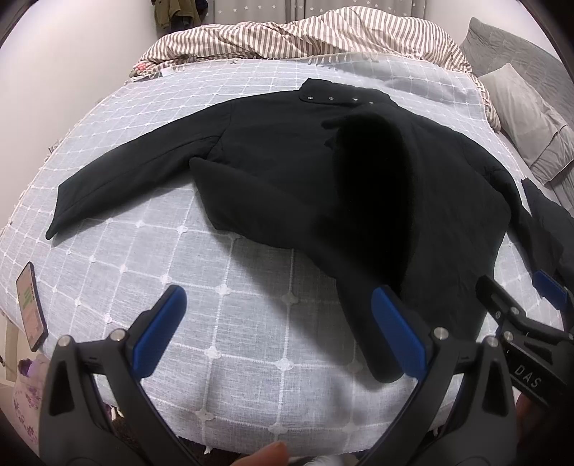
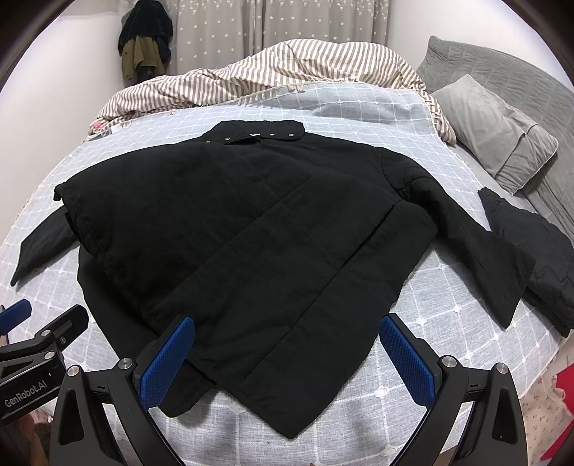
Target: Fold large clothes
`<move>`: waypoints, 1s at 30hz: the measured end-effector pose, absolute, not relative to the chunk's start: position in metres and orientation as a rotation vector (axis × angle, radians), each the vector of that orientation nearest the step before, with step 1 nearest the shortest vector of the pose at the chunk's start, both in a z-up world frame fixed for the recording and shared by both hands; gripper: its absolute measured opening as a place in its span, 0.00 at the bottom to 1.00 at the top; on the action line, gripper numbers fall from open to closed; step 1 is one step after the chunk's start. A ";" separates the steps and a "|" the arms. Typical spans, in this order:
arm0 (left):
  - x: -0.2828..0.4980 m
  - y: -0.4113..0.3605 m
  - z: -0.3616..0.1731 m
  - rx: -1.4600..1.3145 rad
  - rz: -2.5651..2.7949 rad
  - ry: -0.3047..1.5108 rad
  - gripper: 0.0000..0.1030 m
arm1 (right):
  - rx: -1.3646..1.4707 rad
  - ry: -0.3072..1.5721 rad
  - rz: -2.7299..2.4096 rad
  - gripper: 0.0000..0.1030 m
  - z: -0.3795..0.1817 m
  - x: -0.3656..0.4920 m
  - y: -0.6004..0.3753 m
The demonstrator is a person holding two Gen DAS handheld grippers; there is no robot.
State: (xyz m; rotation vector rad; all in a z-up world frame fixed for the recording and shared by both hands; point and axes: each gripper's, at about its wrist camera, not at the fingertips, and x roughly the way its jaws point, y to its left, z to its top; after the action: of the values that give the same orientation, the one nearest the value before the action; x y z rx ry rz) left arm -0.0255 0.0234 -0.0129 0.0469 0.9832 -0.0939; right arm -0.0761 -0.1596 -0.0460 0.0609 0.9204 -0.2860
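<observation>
Bed (image 2: 412, 107) with grey grid cover, striped duvet (image 2: 287, 68) bunched far, grey pillows (image 2: 495, 132) far right, curtains behind. Black jacket (image 2: 251, 229) spread mid-bed, one front panel folded over. Tool bodies read "GenRobot.AI" and "DAS". Phone (image 1: 31, 304) at near-left edge. Left gripper (image 1: 280, 322) and right gripper (image 2: 287, 351) both wide open, holding nothing, above the near hem.

Bed (image 2: 358, 107) with grey grid cover, striped duvet (image 2: 287, 68), grey pillows (image 2: 495, 129); starred curtains (image 2: 287, 21), pale wall (image 1: 71, 53).
</observation>
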 end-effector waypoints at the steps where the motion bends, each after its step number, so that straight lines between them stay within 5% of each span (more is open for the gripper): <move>1: -0.026 0.023 -0.013 0.047 -0.094 0.983 0.99 | 0.061 0.921 -0.287 1.00 -0.046 -0.076 -0.160; 30: -0.023 0.026 -0.014 0.024 -0.094 0.997 0.99 | 0.068 0.915 -0.274 1.00 -0.049 -0.074 -0.158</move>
State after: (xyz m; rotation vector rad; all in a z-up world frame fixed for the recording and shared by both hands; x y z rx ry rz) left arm -0.0232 0.0260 -0.0142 0.0241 0.9971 -0.0937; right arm -0.0735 -0.1583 -0.0490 0.0683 0.9154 -0.2737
